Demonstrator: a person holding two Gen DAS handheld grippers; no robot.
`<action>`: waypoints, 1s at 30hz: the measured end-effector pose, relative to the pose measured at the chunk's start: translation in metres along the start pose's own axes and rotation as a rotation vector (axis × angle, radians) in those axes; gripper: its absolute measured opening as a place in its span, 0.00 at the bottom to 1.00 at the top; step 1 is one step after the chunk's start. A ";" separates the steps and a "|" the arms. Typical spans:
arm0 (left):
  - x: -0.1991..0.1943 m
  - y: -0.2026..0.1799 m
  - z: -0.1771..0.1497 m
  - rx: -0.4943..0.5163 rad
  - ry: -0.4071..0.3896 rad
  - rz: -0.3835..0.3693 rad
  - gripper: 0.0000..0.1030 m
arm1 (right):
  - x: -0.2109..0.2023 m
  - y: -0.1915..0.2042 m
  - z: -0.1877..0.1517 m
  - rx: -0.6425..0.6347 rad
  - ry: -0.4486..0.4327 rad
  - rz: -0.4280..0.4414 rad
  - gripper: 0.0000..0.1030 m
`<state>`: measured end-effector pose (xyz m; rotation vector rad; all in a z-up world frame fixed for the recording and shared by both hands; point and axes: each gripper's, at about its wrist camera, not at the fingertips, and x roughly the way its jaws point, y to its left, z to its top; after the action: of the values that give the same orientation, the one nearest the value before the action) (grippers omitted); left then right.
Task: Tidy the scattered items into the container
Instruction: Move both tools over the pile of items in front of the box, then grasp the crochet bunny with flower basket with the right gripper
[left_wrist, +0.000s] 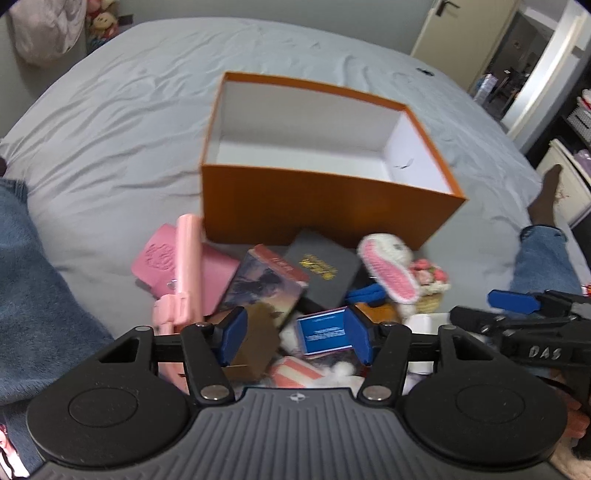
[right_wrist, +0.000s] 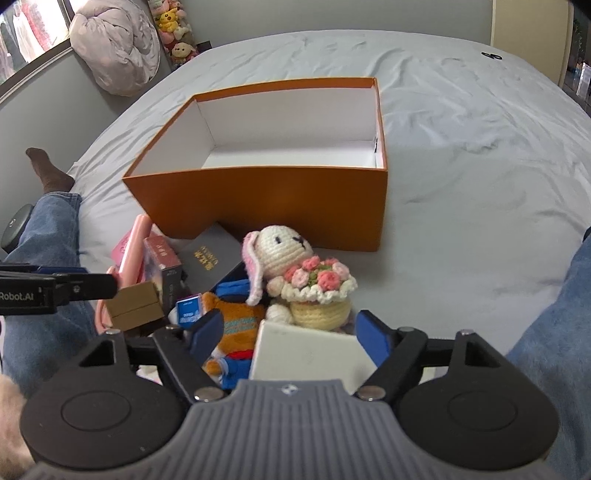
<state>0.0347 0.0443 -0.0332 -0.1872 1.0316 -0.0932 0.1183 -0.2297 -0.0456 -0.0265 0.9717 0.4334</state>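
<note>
Left wrist view: the left gripper (left_wrist: 295, 334) hangs with jaws wide over the pile (left_wrist: 280, 284) before the box (left_wrist: 332, 206). The right gripper (right_wrist: 291, 332) has wide jaws around a white case (right_wrist: 310, 354), not pressing it.

Box (right_wrist: 266, 206): orange outside, white inside. Bedsheet (right_wrist: 461, 147): pale grey-blue. Crochet rabbit (right_wrist: 284, 247): cream with pink-lined ears, holding pink and green flowers in a yellow basket. Flat case (left_wrist: 325, 273): dark grey, gold lettering. Small box (left_wrist: 323, 330): blue. Plush toy (right_wrist: 236, 325): orange.
</note>
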 end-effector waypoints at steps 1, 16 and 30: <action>0.003 0.004 0.001 -0.002 0.005 0.005 0.66 | 0.004 -0.002 0.002 0.002 0.000 0.000 0.75; 0.023 0.039 0.010 -0.056 0.069 0.021 0.66 | 0.063 -0.009 0.026 -0.056 0.081 0.018 0.78; 0.015 -0.035 -0.015 0.232 0.230 -0.130 0.67 | 0.092 -0.011 0.023 -0.076 0.129 0.005 0.72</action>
<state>0.0301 0.0061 -0.0463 -0.0322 1.2276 -0.3568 0.1857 -0.2028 -0.1083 -0.1216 1.0816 0.4778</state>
